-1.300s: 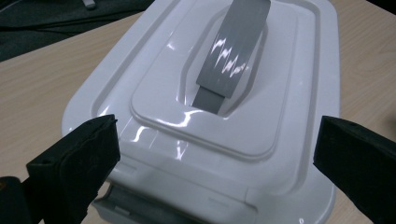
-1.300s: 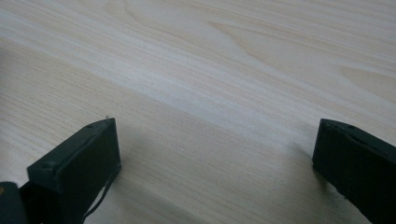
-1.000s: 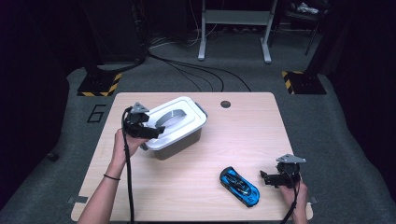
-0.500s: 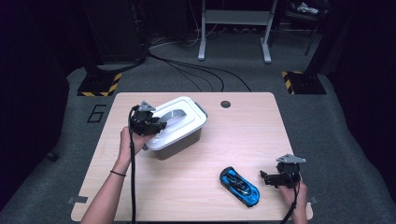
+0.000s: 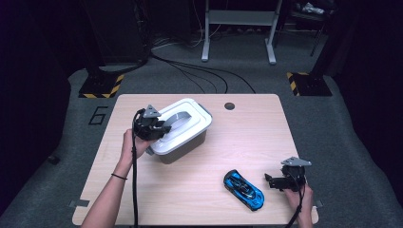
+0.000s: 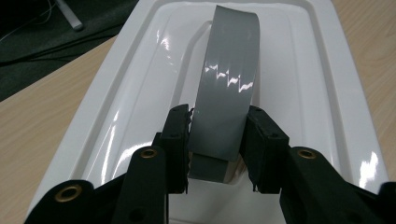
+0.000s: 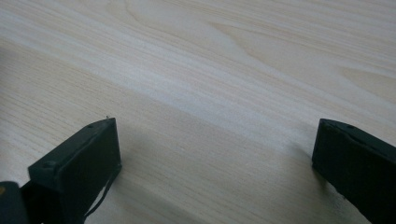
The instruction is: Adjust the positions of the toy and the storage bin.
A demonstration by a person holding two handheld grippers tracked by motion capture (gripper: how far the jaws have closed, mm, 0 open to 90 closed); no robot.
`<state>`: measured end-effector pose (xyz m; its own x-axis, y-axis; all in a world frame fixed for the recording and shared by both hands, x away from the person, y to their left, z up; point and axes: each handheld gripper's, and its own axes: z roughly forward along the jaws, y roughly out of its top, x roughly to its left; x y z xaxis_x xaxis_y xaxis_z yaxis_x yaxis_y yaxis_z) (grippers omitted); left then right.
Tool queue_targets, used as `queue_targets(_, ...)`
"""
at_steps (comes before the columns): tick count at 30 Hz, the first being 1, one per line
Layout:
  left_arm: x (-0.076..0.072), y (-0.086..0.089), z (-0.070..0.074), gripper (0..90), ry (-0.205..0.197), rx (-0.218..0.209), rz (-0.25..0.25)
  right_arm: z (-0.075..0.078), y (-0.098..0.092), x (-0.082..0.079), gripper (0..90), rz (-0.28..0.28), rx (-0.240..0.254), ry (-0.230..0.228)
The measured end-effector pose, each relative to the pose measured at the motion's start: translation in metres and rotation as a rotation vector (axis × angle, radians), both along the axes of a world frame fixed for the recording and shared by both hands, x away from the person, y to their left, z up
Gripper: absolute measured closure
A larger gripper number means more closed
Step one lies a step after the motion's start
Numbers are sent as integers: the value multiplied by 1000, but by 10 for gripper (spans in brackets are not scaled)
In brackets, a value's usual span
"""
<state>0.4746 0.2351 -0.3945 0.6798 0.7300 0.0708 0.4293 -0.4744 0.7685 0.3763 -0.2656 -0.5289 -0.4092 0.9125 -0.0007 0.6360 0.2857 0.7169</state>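
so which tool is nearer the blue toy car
Right. The right tool sits just right of the blue toy car, jaws open; the left tool is far across the table, shut on the grey handle.

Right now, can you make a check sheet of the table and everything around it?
Surface: wooden table, round hole near the far edge.
Job's things: white box with lid on; grey handle lies along the lid.
Clutter: blue toy car on the table, near the right gripper but apart from it.
Grippers: left gripper has just closed on the handle, pads against its two sides; right gripper open, bare wood between its jaws.
Cables: one trails from each gripper; more lie on the floor behind.
Surroundings: dark room, grey floor, two striped bases, metal stand legs.
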Motion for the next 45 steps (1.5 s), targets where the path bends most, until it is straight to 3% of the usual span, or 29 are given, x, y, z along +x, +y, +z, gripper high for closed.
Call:
queue_targets(11,-3,-9,-2,658,-26,-3,-43,0,0,0,3,0,0,0)
queue_targets(19,-5,-15,-3,664,-22,-7,-86,0,0,0,3,-1,1,0)
queue_targets(25,-7,-22,-5,668,-52,-7,-111,0,0,0,3,-1,0,0)
queue_targets(34,-10,-16,-3,669,-51,14,-191,0,0,0,4,-1,1,0)
queue_targets(39,-12,-14,-2,660,-38,5,-187,0,0,0,3,-1,1,0)
queue_targets(40,-11,-14,-2,632,-35,-9,-175,0,0,0,3,-2,1,-1)
queue_targets(41,-11,-14,0,544,-22,-18,-161,0,0,0,4,-2,1,-1)
queue_targets(45,-8,-24,5,419,-34,-22,-122,0,0,0,3,-2,1,-1)
